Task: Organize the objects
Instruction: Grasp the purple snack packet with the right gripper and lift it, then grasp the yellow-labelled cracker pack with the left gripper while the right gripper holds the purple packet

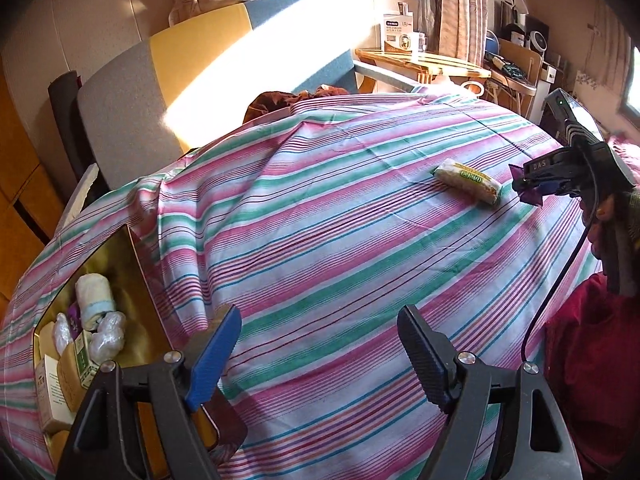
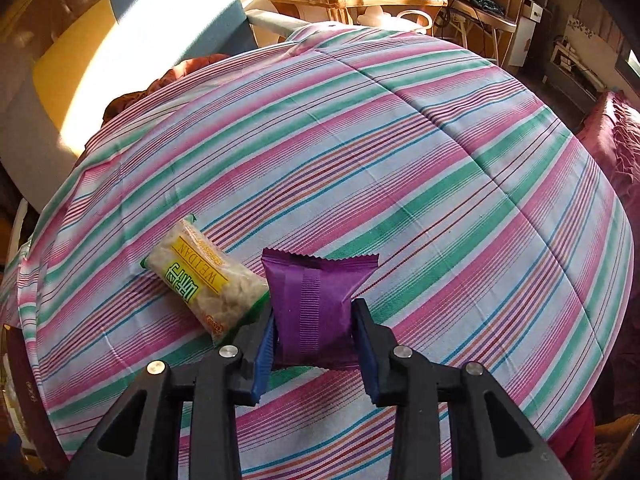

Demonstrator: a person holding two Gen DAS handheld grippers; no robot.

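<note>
Cloth [image 2: 400, 168] striped pink, green, white and thin blue; packet [image 2: 316, 304] solid purple, ribbed seam; snack pack [image 2: 200, 280] clear with yellow label, green lettering; finger pads [image 1: 212, 360] blue on black frames; box [image 1: 120, 260] lined gold.

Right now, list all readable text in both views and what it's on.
"WEIDAN": snack pack, upside down in the right view; the large green characters beside it are not legible to me.
"DAS": right gripper body, seen from the left view.
Purple packet held by the right gripper: no text showing.
White box on the far table: print too small.
Boxes in the gold tray: print too blurred.
</note>
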